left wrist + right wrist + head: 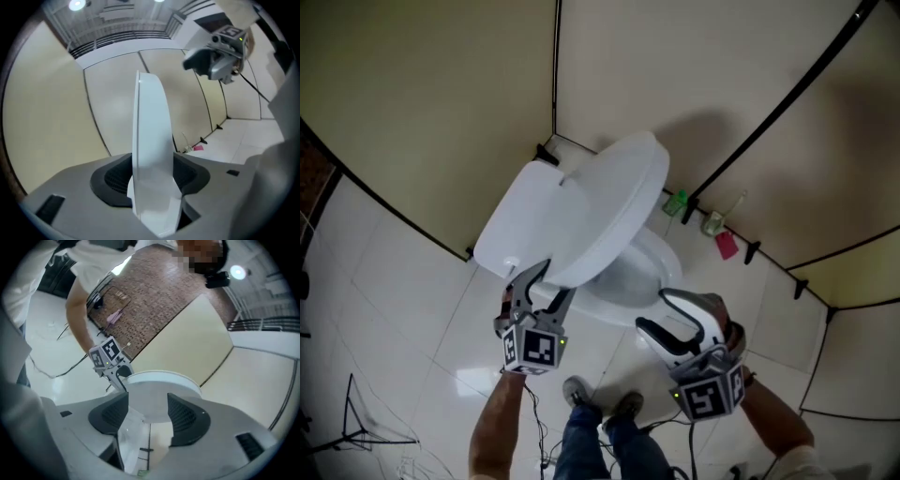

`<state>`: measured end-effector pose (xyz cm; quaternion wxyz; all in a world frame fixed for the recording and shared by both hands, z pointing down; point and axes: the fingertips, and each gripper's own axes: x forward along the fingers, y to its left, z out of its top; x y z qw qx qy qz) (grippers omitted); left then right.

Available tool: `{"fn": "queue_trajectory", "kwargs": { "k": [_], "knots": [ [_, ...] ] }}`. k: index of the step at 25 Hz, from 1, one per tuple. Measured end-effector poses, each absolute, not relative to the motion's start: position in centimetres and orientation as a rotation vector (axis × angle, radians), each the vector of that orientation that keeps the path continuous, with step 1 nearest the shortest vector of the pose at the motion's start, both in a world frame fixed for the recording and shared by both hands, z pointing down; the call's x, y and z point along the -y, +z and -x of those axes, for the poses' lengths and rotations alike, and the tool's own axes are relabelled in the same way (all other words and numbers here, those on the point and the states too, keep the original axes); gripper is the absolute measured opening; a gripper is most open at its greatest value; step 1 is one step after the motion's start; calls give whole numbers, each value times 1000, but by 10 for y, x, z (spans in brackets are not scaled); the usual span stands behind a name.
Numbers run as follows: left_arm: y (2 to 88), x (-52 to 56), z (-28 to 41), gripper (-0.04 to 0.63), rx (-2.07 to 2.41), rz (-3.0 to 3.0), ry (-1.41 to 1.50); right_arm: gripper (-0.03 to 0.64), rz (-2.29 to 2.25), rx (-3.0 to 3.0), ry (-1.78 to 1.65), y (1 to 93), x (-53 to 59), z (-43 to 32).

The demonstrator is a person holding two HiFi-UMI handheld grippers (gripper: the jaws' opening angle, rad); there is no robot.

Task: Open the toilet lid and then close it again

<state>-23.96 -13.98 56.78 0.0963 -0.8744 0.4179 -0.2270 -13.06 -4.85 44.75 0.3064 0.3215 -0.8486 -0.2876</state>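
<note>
Head view puts you in the first step, the opening; the toilet lid [581, 202] is lifted off the bowl [645, 267] at its front but only tilted, not yet upright against the wall behind, so I judge the opening about half done and the closing not begun. At the left, your left hand-held gripper [551, 281] has the front rim of the lid; the left gripper view shows the lid edge-on between the two jaws, with both pads [115, 180] pressed on its faces, so the jaws are partly closed, just as wide as the lid is thick. The next move, in my judgement, calls for swinging this rim up and back in an arc around the hinge, the wrist turning together with the lid so the pads do not slip on the smooth plastic; near the top you should go slowly, so the lid does not knock the wall. At the right, your right hand-held gripper [654, 309] hangs beside the bowl, apart from the lid; the right gripper view shows its jaws well apart with nothing pressed between them, the rim of the lid only seen beyond them; it holds nothing.
</note>
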Motion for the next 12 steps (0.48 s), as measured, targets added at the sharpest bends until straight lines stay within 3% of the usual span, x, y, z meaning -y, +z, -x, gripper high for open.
{"fn": "queue_trajectory", "kwargs": {
  "k": [12],
  "knots": [
    [543, 224, 413, 229, -1674, 2984, -312, 264, -1073, 2370, -434, 413, 49, 107]
  ]
}}
